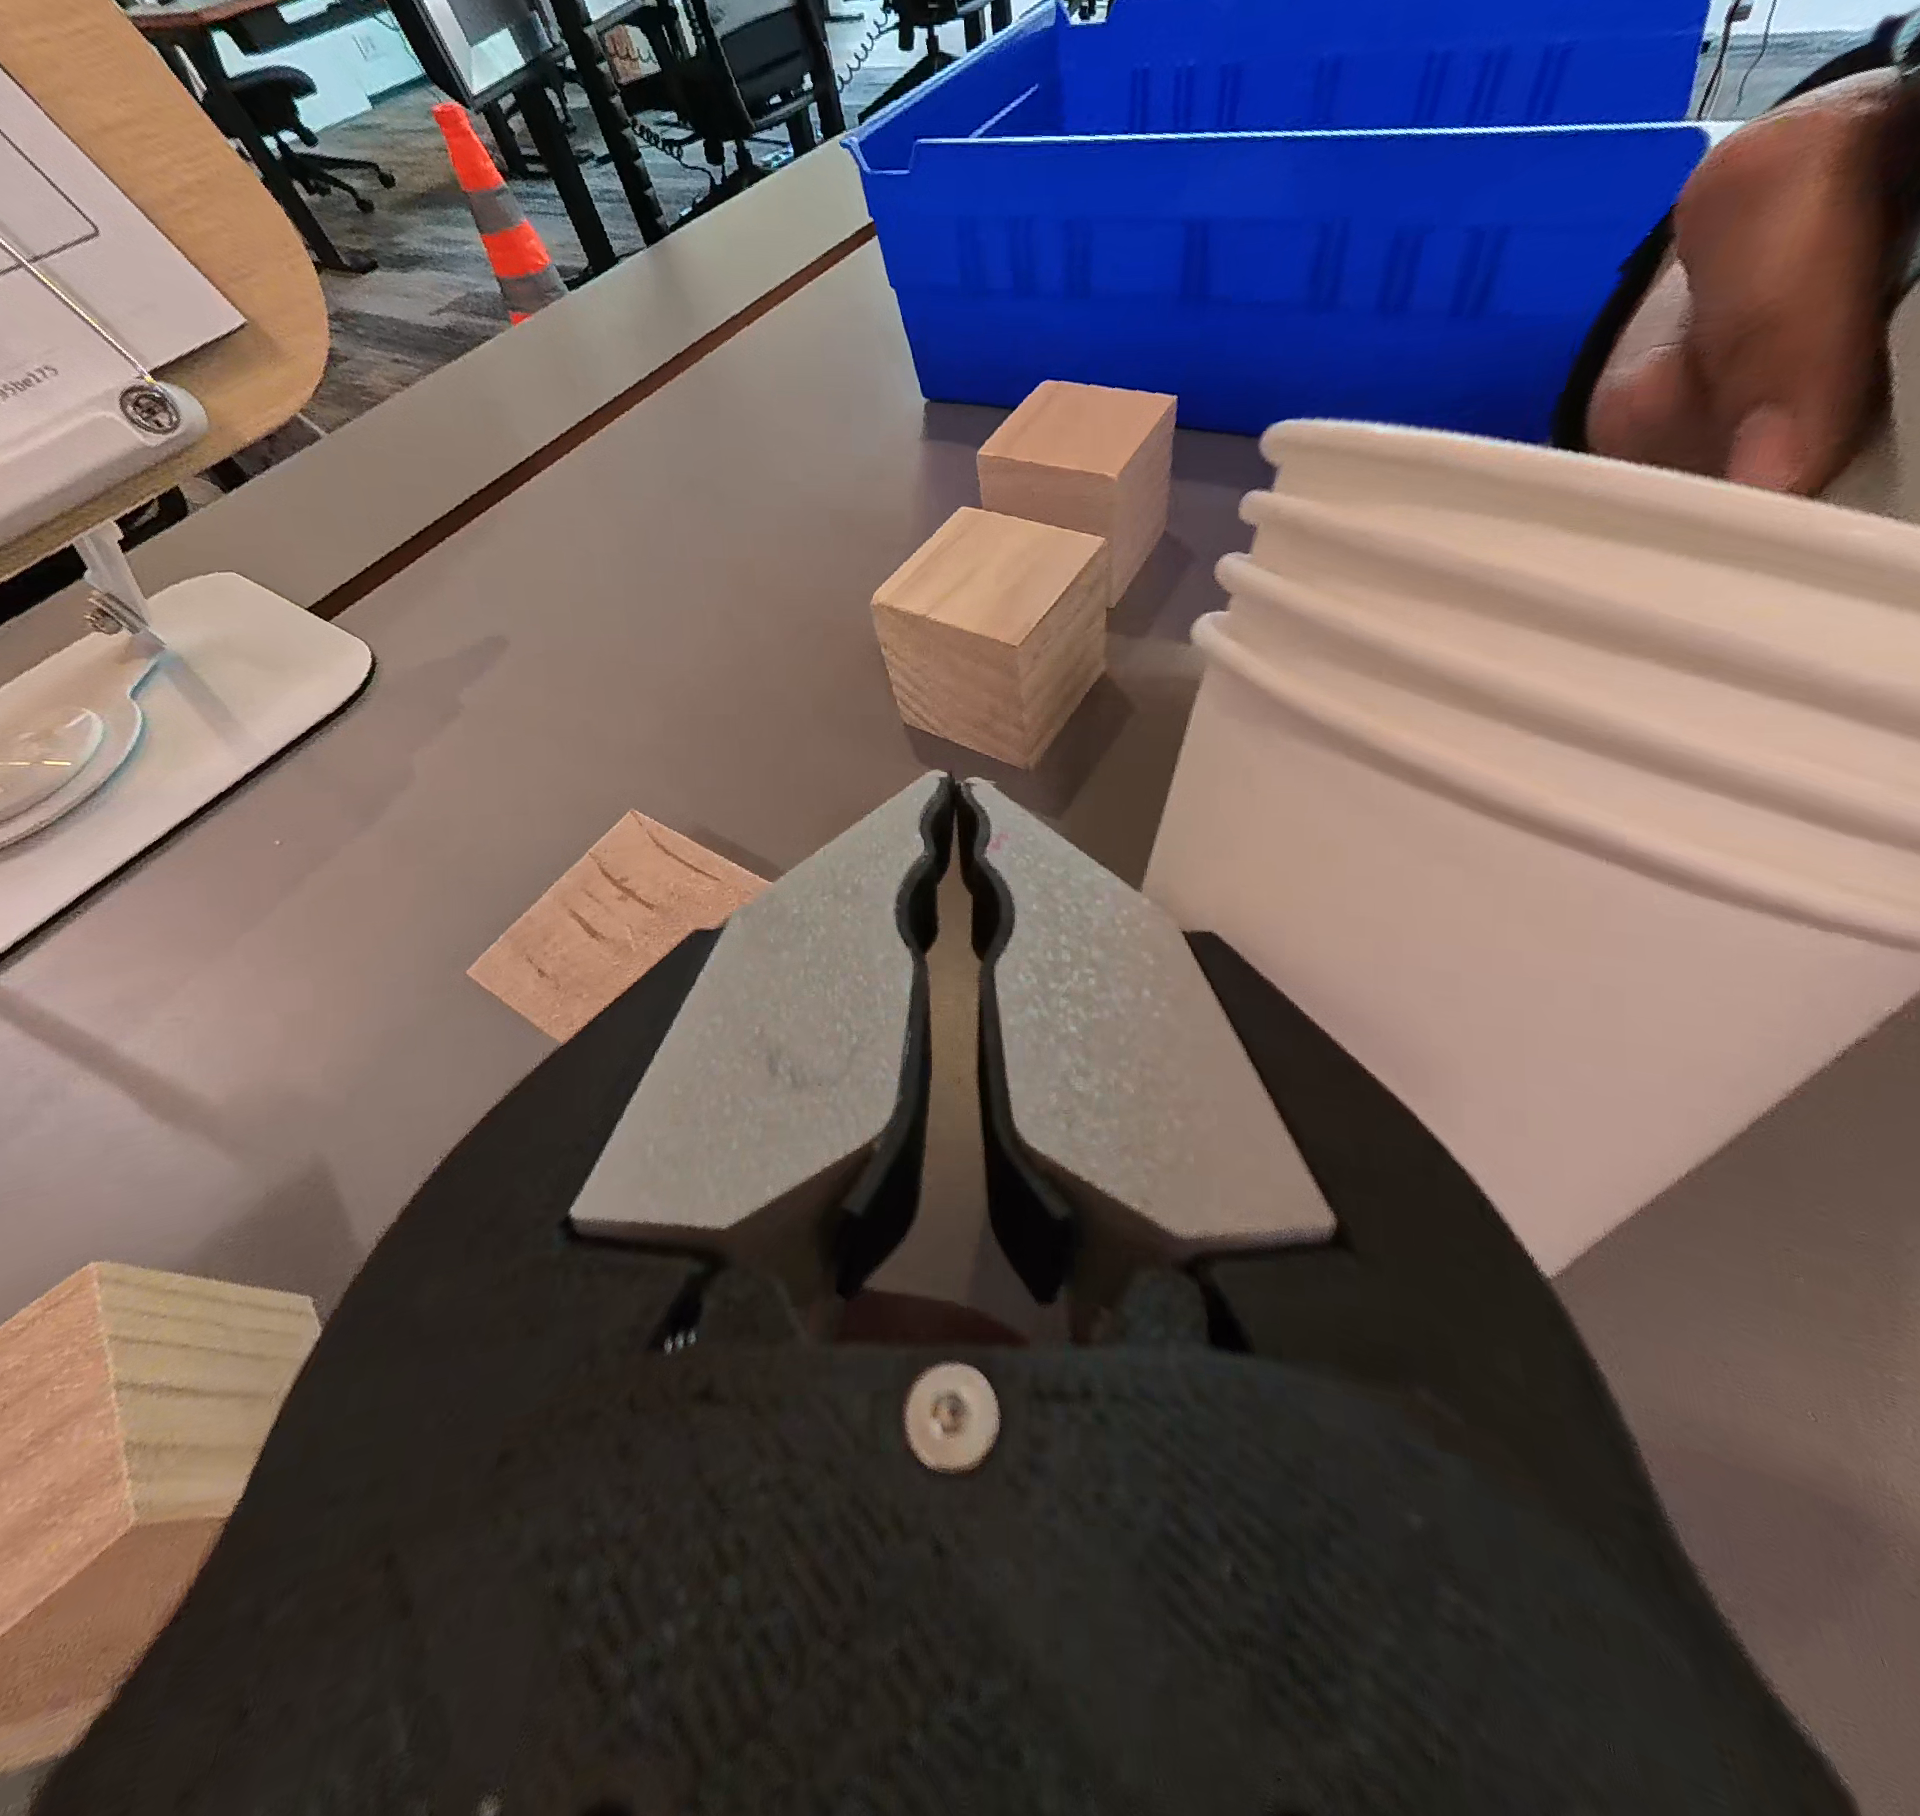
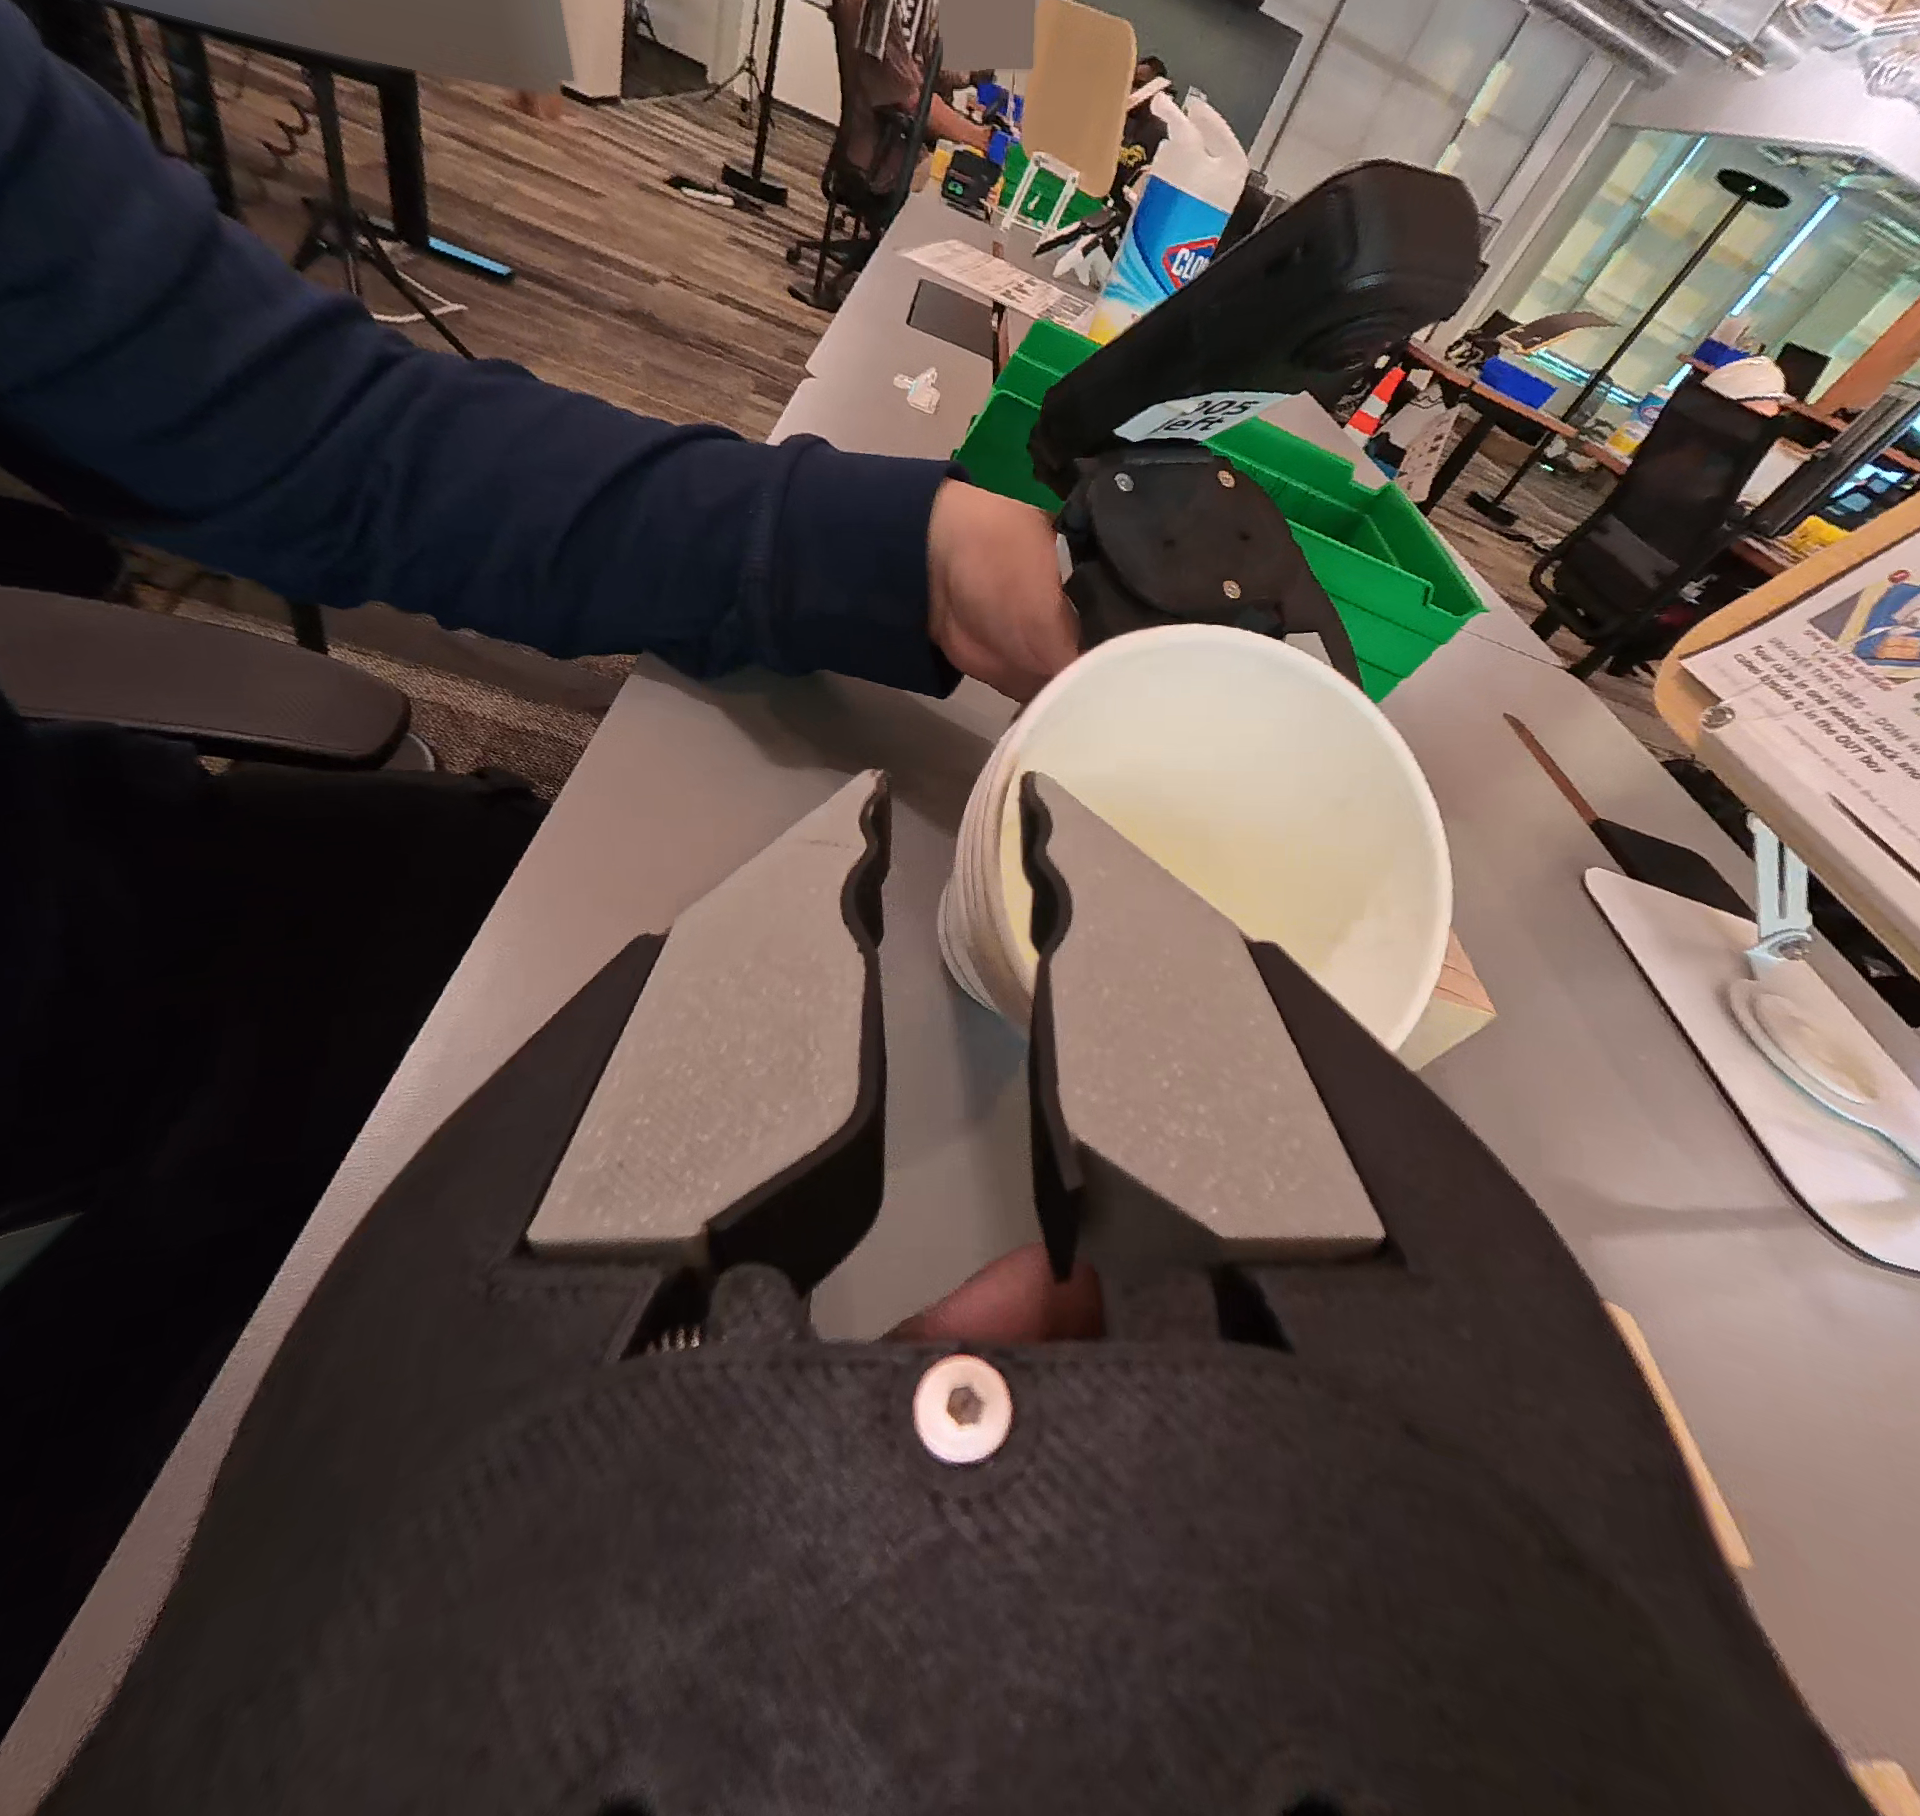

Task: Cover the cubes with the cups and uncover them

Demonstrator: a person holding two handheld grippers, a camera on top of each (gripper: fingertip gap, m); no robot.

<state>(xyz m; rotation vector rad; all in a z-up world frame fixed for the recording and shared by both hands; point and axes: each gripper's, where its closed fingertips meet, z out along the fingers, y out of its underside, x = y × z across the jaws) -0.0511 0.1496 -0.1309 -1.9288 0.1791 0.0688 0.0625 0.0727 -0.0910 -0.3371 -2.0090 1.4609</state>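
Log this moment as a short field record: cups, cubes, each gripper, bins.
cups: nested stack of white cups, tilted, mouth toward the right wrist camera
cubes: four wooden cubes uncovered in the left wrist view; two near the blue bin, nearer one
left gripper: jaws together, nothing between them
right gripper: jaws apart, one finger in front of the cups' rim; contact cannot be told
green bin: behind the cups
table: grey

White nested cups (image 1: 1538,831) tilted on the bench, mouth open sideways – 4 pale wood cubes nr them: two (image 1: 992,634) (image 1: 1081,478) side by side, all uncovered.
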